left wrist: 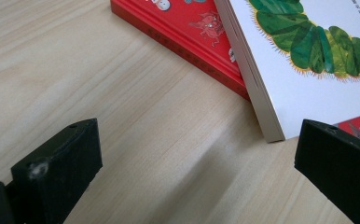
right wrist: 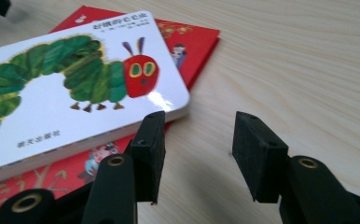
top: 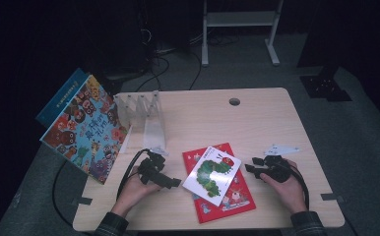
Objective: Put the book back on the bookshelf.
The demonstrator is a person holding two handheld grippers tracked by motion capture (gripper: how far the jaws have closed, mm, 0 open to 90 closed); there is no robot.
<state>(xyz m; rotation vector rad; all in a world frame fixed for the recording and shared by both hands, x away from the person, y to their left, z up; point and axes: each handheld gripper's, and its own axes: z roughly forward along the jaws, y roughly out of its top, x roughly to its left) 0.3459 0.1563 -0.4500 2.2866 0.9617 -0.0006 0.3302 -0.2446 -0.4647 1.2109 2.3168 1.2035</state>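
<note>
At the lower middle of the high view a white book (top: 212, 175) with a green caterpillar on its cover lies askew on a red book (top: 222, 189), both flat on the table (top: 257, 118). The white one covers the red one's upper left part and overhangs its left edge, which gives a claw an edge to get under.

The left gripper (top: 171, 182) sits just left of the stack, held low in the person's left hand (top: 134, 189). In the left gripper view its jaws stand wide, with bare wood between them and the white book's near corner (left wrist: 271, 133) just inside the right jaw. Nothing is held. That aim suggests it is lining up to take the white book by that corner.

The right gripper (top: 251, 167) lies right of the stack, in the right hand (top: 286, 189). In the right gripper view (right wrist: 197, 140) its jaws are half open and empty, pointing at the table beside the white book's rounded corner (right wrist: 180, 105); the left jaw is close to that corner, but whether it touches cannot be told.

At the upper left of the high view a clear rack (top: 141, 115) stands with a big picture book (top: 82, 130) leaning by it, likely where books go.
</note>
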